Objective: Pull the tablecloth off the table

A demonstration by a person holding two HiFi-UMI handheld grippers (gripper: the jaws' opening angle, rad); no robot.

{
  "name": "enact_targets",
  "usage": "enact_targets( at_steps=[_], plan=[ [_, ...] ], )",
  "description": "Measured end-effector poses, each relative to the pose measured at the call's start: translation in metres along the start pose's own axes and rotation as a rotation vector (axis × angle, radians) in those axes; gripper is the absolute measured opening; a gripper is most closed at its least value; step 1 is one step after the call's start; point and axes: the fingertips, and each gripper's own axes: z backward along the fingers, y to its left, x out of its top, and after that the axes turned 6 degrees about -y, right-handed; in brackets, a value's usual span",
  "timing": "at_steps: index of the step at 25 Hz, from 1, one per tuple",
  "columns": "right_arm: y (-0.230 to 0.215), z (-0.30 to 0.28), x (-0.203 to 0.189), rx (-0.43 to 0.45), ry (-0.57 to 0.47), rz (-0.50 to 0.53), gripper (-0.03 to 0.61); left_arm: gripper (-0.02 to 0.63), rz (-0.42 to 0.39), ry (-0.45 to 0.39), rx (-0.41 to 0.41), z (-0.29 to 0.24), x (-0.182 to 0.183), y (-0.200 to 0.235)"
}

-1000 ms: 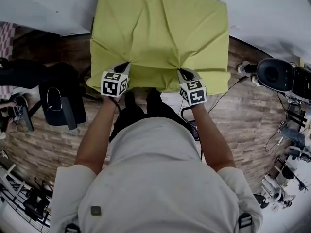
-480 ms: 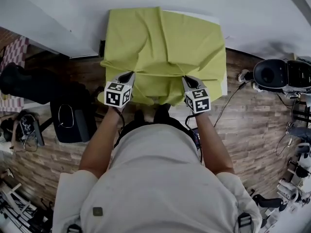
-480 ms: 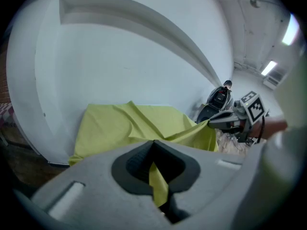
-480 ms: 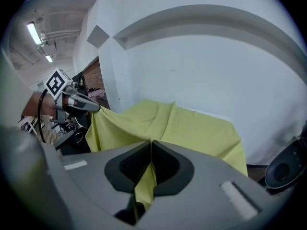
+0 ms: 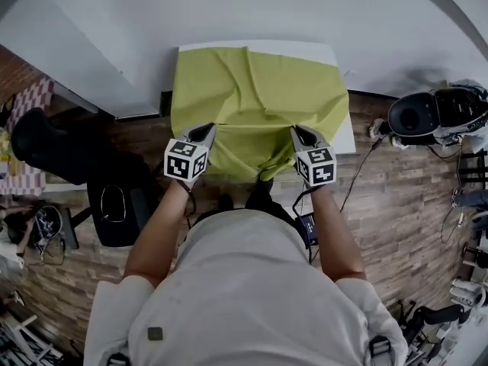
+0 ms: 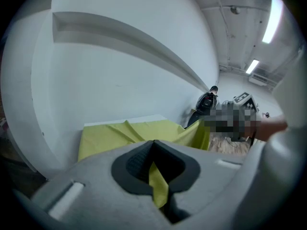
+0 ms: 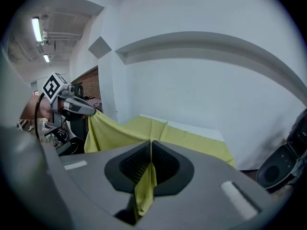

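Observation:
A yellow-green tablecloth point(image 5: 255, 97) lies rumpled over a white table point(image 5: 345, 132) against the wall, and the table's far edge and right side show bare. My left gripper point(image 5: 204, 133) is shut on the cloth's near edge at the left; a fold of cloth point(image 6: 157, 185) is pinched between its pads. My right gripper point(image 5: 299, 134) is shut on the near edge at the right, with cloth point(image 7: 145, 186) hanging out of its jaws. Between the two grippers the cloth's front hem sags below the table edge. The right gripper view shows the left gripper point(image 7: 91, 111) holding its corner up.
A white wall point(image 5: 252, 10) stands behind the table. A dark bag point(image 5: 118, 204) sits on the wooden floor at the left. A black round device point(image 5: 415, 117) and cables lie at the right. More equipment crowds the right and left edges.
Both grippers have drawn back toward me with the cloth. The cloth has slid nearer, baring a strip of white table along the far edge and the right side.

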Motion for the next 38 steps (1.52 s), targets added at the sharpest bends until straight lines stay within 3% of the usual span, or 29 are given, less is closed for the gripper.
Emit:
enact_targets(
  at_steps=[9, 19, 27, 38],
  plan=[
    [0.009, 0.046, 0.046, -0.021, -0.094, 0.039, 0.019, 0.005, -0.086, -0.098, -0.023, 0.032, 0.051, -0.019],
    [-0.011, 0.105, 0.074, 0.077, -0.189, 0.103, 0.02, 0.005, -0.108, -0.171, 0.084, 0.054, 0.077, -0.077],
    [-0.022, 0.173, 0.068, 0.191, -0.261, 0.142, 0.02, 0.006, -0.088, -0.229, 0.186, 0.083, 0.07, -0.15],
    [-0.015, 0.248, 0.056, 0.292, -0.321, 0.145, 0.02, 0.006, -0.088, -0.264, 0.234, 0.13, 0.057, -0.233]
  ],
)
